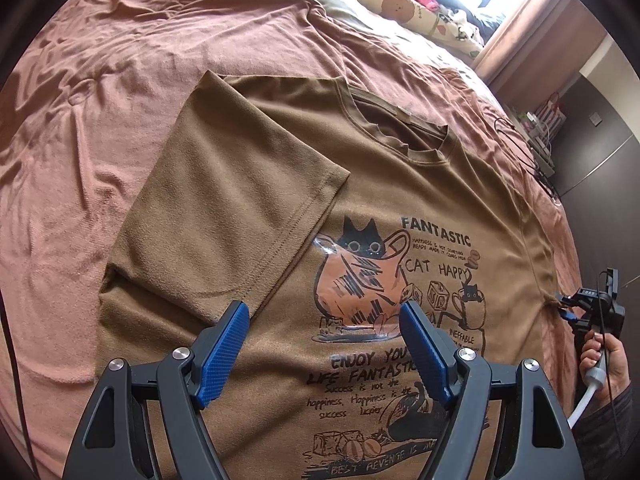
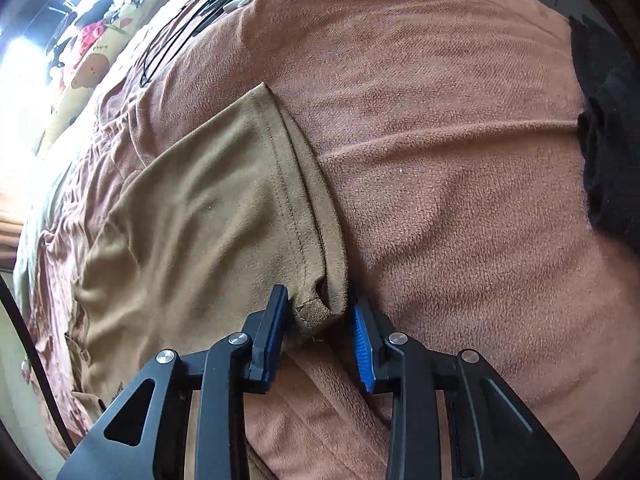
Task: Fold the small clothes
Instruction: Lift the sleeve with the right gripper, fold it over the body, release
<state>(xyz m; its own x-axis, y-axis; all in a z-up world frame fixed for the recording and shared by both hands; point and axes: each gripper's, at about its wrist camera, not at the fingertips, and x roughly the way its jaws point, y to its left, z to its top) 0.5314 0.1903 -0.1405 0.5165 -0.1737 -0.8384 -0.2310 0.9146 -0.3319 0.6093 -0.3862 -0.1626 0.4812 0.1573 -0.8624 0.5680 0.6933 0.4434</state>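
Observation:
A brown T-shirt [image 1: 400, 184] with a cat print lies face up on the bed. Its left sleeve [image 1: 224, 208] is folded in over the chest. My left gripper [image 1: 324, 312] hovers open above the print, its blue pads wide apart with nothing between them. The right gripper [image 1: 568, 306] is at the shirt's right edge, held by a person's hand [image 1: 600, 360]. In the right wrist view the corner of the other sleeve [image 2: 208, 208] is bunched between the right gripper's [image 2: 318, 304] pads, which are shut on it.
A rust-coloured fleece cover [image 1: 100, 120] spreads over the bed under the shirt. Black cables [image 2: 180, 32] lie at the bed's far edge. Printed pillows and soft toys [image 1: 420, 12] sit at the head. A dark cloth item [image 2: 608, 168] lies at the right edge.

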